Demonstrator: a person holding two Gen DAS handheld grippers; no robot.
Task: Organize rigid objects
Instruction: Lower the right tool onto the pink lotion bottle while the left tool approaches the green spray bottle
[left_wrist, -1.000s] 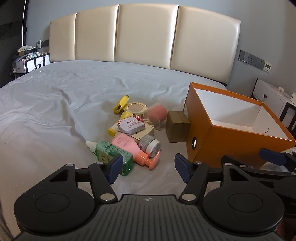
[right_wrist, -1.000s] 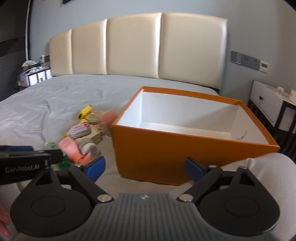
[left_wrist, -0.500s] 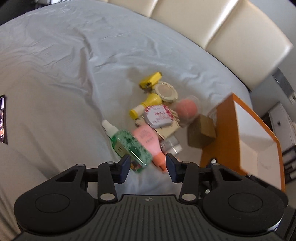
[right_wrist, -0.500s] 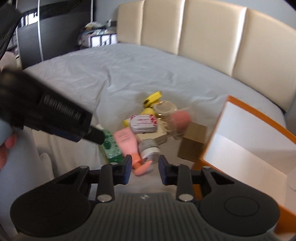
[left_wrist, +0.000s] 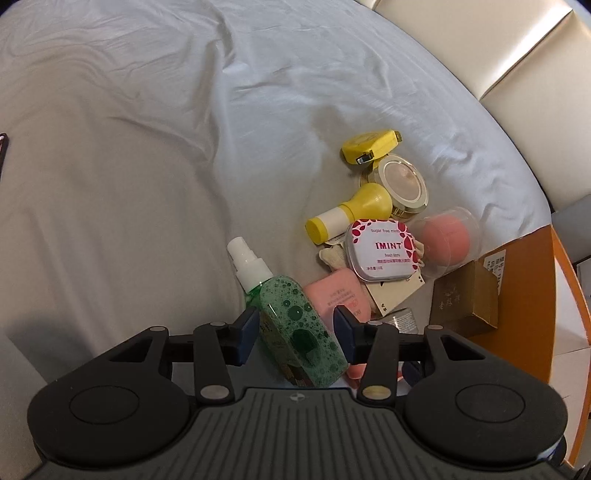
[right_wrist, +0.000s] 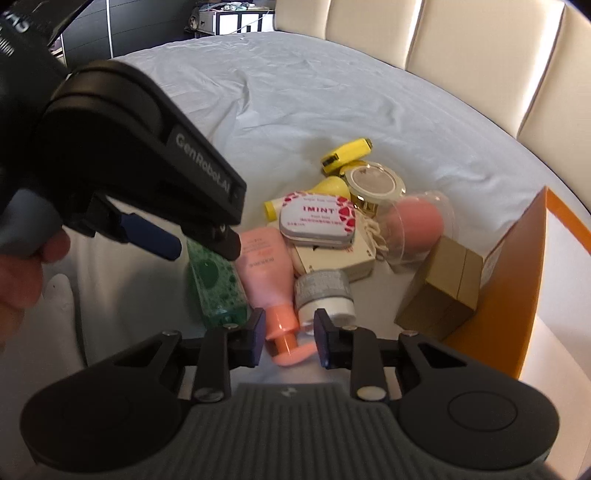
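1. The left gripper (left_wrist: 295, 334), jaws just widened and apart, straddles the green spray bottle (left_wrist: 295, 325) on the bed (left_wrist: 129, 166).
2. The right gripper (right_wrist: 290, 338), just narrowing but unclamped, frames the pink pump bottle (right_wrist: 266, 266).
3. Each should centre its pads before squeezing, then carry to the orange box (right_wrist: 517, 295).

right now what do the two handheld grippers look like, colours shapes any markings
Both match. The left gripper and right gripper each have matte black plastic linkage arms with round discs, silver pivot screws, a grey ribbed body with a small logo, and two dark blue flat rectangular finger pads. Seen from the right wrist, the left gripper's black housing carries grey GenRobot.AI lettering. No cables or sleeves visible.
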